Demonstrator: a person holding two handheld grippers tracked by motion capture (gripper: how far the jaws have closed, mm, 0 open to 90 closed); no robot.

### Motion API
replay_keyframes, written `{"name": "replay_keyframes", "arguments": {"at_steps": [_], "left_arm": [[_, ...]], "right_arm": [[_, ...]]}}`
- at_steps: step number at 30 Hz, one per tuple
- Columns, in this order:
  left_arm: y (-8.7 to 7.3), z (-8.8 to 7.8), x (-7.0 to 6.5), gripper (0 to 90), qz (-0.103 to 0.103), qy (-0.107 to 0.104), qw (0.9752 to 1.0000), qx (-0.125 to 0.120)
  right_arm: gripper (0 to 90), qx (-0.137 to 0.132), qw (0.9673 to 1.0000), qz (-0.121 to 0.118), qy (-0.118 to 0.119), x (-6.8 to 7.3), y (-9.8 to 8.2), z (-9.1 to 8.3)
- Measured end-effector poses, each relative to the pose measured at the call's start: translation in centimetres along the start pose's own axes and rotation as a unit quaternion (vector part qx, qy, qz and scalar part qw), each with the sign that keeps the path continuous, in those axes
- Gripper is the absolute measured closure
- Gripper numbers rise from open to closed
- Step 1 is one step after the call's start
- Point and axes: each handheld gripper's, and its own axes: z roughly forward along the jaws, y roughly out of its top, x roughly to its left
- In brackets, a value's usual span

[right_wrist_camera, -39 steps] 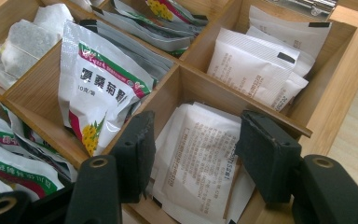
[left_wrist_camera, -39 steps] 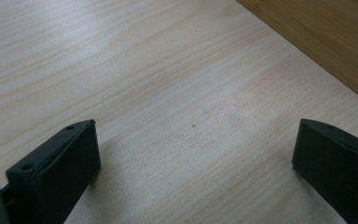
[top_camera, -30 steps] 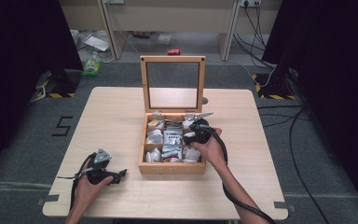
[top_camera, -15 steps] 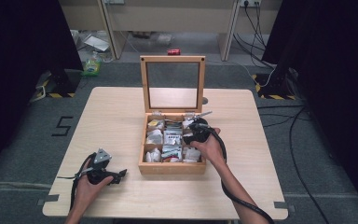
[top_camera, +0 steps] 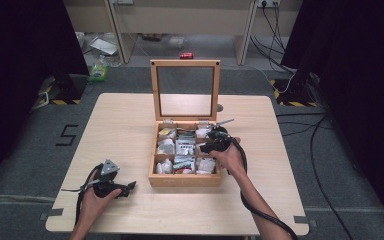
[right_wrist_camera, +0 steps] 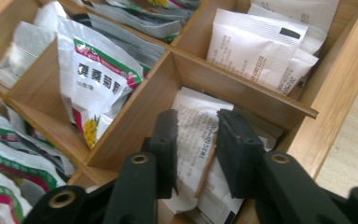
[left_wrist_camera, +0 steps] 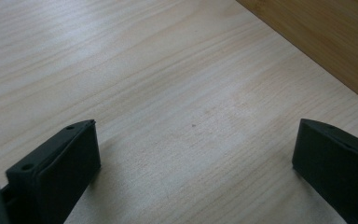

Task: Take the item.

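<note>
A wooden box with an upright glass lid stands mid-table, its compartments full of sachets. My right gripper reaches into the box's right-hand column. Seen from the right gripper view, my right gripper has its jaws nearly together on a white packet in a compartment beside the box wall. My left gripper rests on the table near the front left, held by a hand. In its own view my left gripper is open with bare wood between the jaws.
Green-and-white sachets fill the neighbouring compartment, and more white packets lie behind the divider. A corner of the box is just ahead of the left gripper. Cables trail from both grippers toward the front edge.
</note>
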Motion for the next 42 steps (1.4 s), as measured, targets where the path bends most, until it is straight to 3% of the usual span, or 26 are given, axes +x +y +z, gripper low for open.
{"name": "replay_keyframes", "arguments": {"at_steps": [8,13,16,17,21,26,31,42], "left_arm": [[0.0,0.0,0.0,0.2,0.000,0.000,1.0000,0.000],[0.0,0.0,0.0,0.2,0.000,0.000,1.0000,0.000],[0.0,0.0,0.0,0.2,0.000,0.000,1.0000,0.000],[0.0,0.0,0.0,0.2,0.000,0.000,1.0000,0.000],[0.0,0.0,0.0,0.2,0.000,0.000,1.0000,0.000],[0.0,0.0,0.0,0.2,0.000,0.000,1.0000,0.000],[0.0,0.0,0.0,0.2,0.000,0.000,1.0000,0.000],[0.0,0.0,0.0,0.2,0.000,0.000,1.0000,0.000]], "right_arm": [[80.6,-0.040,0.9970,0.029,0.059,-1.0,-0.5,-0.4],[81.4,-0.044,0.9956,0.024,0.079,-0.7,-0.4,-0.4],[78.8,-0.037,0.9971,0.013,0.066,-0.2,-0.1,-0.2],[76.8,-0.029,0.9985,0.006,0.047,0.0,0.0,0.0],[75.9,-0.021,0.9992,-0.001,0.033,0.3,0.1,0.2],[81.4,-0.017,0.9996,-0.012,0.020,0.4,0.2,0.2],[89.9,-0.025,0.9995,-0.016,0.009,0.3,0.0,0.1],[90.0,-0.056,0.9983,-0.018,0.003,0.1,0.2,-1.4]]}}
